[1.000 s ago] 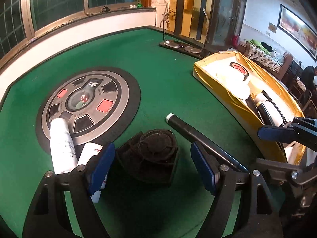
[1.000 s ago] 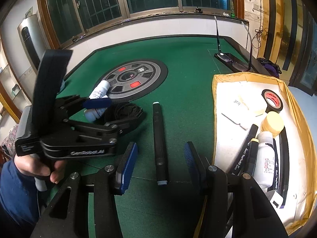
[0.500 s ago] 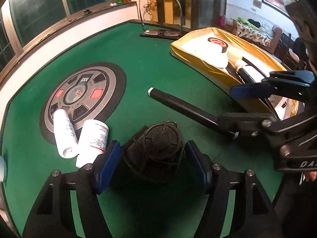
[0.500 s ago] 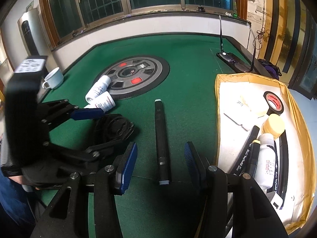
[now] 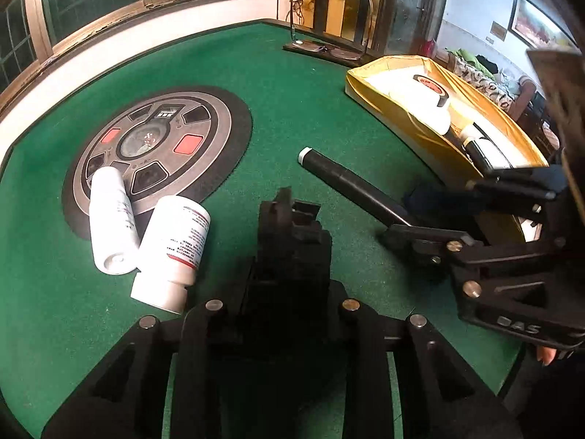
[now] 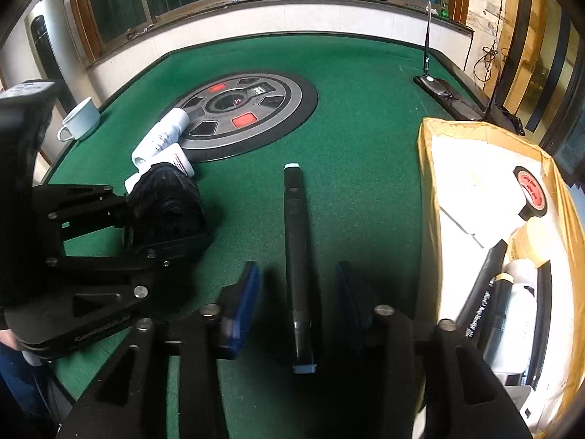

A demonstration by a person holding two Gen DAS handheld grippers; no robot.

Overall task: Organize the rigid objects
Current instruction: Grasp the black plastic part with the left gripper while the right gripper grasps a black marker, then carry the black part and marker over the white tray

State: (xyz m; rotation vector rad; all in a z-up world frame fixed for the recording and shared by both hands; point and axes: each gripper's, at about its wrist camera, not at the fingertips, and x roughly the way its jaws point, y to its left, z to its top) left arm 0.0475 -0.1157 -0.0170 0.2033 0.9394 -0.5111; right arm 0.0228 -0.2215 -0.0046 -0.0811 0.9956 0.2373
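In the left wrist view, your left gripper [image 5: 289,219] was closing with its jaws drawn in tight on a black ribbed object [image 5: 292,252], which filled the gap between them just above the green table [image 5: 299,109]. Two white bottles [image 5: 146,237] lay touching each other to its left, one across the edge of the round grey dial [image 5: 153,146]. The black tube [image 5: 351,183] lay to the right, its near end under your right gripper [image 5: 431,216], with the yellow-lined box [image 5: 402,109] beyond.

In the right wrist view, your right gripper [image 6: 298,289] was closing, its blue pads [image 6: 243,300] either side of the black tube [image 6: 297,237] with a gap on each side. The box [image 6: 427,183], at the right, held a tape roll [image 6: 530,192] and bottles.
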